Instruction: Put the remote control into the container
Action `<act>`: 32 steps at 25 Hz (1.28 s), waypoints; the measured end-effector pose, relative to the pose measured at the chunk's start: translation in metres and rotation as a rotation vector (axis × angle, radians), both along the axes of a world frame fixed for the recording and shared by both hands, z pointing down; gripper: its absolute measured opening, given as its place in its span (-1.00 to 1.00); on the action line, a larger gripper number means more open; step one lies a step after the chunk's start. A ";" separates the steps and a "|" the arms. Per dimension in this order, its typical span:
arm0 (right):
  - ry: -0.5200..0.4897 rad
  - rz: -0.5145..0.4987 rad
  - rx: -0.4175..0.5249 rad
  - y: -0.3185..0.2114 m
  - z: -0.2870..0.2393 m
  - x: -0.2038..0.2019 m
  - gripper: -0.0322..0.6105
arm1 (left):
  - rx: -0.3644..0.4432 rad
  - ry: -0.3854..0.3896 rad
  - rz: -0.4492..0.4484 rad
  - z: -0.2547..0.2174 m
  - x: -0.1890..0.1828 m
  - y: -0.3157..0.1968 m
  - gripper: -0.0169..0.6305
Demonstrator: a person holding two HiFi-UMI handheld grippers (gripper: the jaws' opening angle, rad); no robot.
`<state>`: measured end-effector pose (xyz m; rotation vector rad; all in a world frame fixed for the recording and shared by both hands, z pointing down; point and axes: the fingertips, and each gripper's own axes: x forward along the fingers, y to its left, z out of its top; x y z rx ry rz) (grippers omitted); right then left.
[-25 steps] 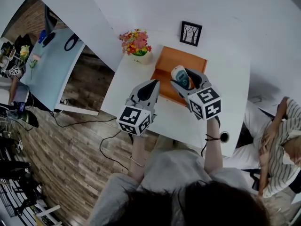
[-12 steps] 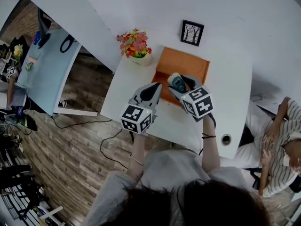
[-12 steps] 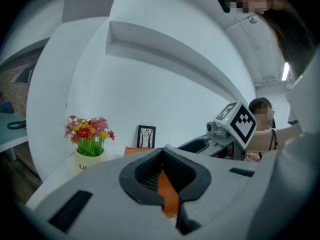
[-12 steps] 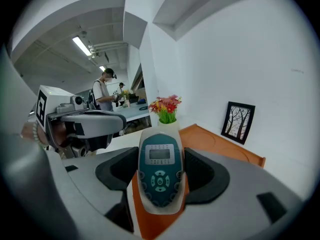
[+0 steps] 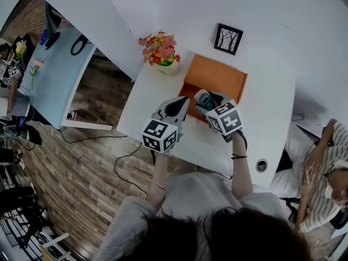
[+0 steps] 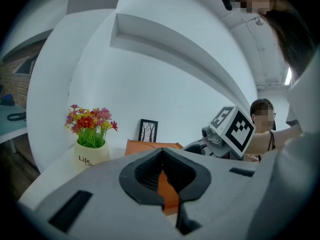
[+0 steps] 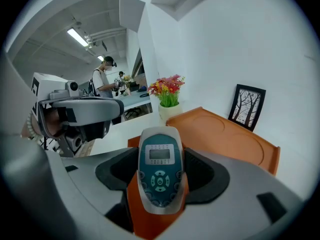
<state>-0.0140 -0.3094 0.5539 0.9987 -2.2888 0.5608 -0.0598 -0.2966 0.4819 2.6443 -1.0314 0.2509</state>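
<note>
— How are the jaws of the left gripper point(image 5: 179, 105) set?

— They are brought together, with only a thin slit left between the dark pads. Nothing is held. Through the slit a strip of the orange rectangular container point(image 5: 217, 76) is seen. The left gripper is held above the white tabletop point(image 5: 147, 97), just beside the container's near left corner.

— And the right gripper point(image 5: 209, 103)?

— Its jaws are closed on the grey-edged remote control with a teal face point(image 7: 160, 169). The remote control is clamped by its long sides, one black pad on each side, and its upper end is left sticking out beyond the jaws.

— How is the remote control seen?

— Face up, with a small grey screen near the far end and a ring of round buttons below it. It is carried over the near edge of the orange container, whose floor is seen beneath and beyond it. Whether the container is touched cannot be told.

— What is found around the container?

— A pale pot of red and yellow flowers point(image 5: 161, 50) is stood at its far left, and a black-framed picture of trees point(image 5: 229, 38) is leaned behind it.
</note>
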 end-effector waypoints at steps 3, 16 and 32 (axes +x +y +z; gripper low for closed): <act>0.020 -0.012 -0.026 0.001 0.009 -0.001 -0.02 | -0.011 -0.003 0.004 0.004 0.001 0.000 -0.94; 0.110 -0.086 -0.121 0.002 0.046 -0.019 -0.02 | -0.056 -0.012 0.016 0.018 -0.005 0.003 -0.94; 0.230 -0.120 -0.210 -0.002 0.080 -0.022 -0.02 | -0.094 -0.025 0.011 0.031 -0.017 0.000 -0.94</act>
